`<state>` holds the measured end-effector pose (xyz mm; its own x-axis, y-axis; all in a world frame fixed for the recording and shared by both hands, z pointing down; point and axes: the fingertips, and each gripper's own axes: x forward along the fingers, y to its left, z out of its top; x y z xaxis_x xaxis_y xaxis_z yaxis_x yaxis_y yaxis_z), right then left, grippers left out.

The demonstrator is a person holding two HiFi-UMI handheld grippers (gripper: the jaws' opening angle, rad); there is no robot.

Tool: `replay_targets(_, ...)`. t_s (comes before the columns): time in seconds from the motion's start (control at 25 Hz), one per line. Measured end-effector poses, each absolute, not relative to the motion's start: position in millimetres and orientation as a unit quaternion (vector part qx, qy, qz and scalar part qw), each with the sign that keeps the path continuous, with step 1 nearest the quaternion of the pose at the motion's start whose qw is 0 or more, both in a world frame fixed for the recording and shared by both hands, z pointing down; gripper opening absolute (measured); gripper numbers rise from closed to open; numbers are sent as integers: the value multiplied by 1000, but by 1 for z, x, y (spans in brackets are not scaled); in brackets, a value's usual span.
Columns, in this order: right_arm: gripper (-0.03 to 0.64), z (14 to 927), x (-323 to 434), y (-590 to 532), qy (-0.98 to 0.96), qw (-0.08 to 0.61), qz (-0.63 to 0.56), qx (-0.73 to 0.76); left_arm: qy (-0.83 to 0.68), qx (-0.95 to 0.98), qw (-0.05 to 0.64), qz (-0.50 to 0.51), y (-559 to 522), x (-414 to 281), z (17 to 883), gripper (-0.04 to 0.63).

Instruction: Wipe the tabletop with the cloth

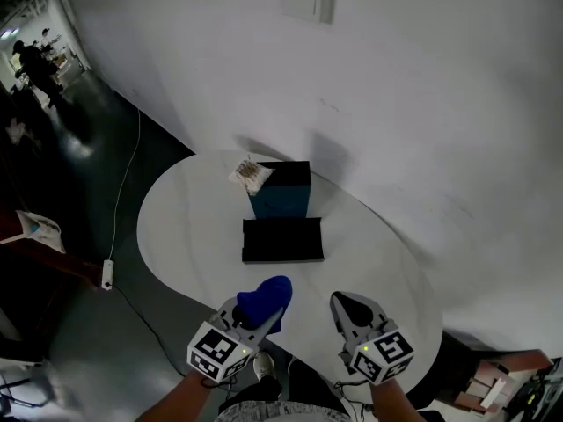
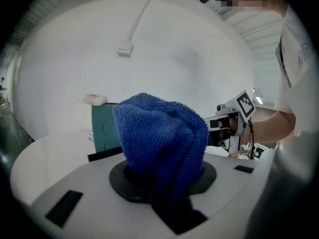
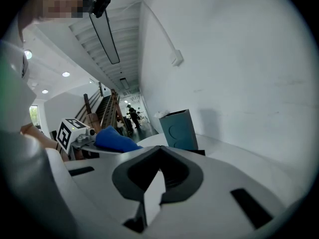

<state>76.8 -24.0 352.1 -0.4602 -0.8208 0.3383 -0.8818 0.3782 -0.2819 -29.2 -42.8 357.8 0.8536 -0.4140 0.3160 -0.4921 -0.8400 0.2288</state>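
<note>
A blue cloth (image 1: 263, 301) is bunched up in my left gripper (image 1: 258, 313), which is shut on it just above the near edge of the round white table (image 1: 189, 227). In the left gripper view the cloth (image 2: 160, 136) fills the jaws of that gripper (image 2: 167, 188) and hides what lies straight ahead. My right gripper (image 1: 350, 309) hovers beside it to the right, jaws shut with nothing between them. The right gripper view shows its own jaws (image 3: 157, 176) together and the cloth (image 3: 114, 140) off to the left.
A teal box (image 1: 282, 192) stands mid-table with a crumpled wrapper (image 1: 250, 176) on its top. A flat black box (image 1: 282, 240) lies in front of it. A white wall curves close behind the table. A cable and plug block (image 1: 107, 273) lie on the dark floor at left.
</note>
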Motion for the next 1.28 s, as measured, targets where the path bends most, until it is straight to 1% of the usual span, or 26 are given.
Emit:
replay_targets(0.68, 8, 315, 19, -39, -853, 85, 177, 483, -307, 941, 123, 73, -59, -115, 305, 133)
replay_targets(1.28, 8, 306, 8, -32, -858, 91, 168, 476, -342, 929, 130, 47, -55, -149, 298, 133)
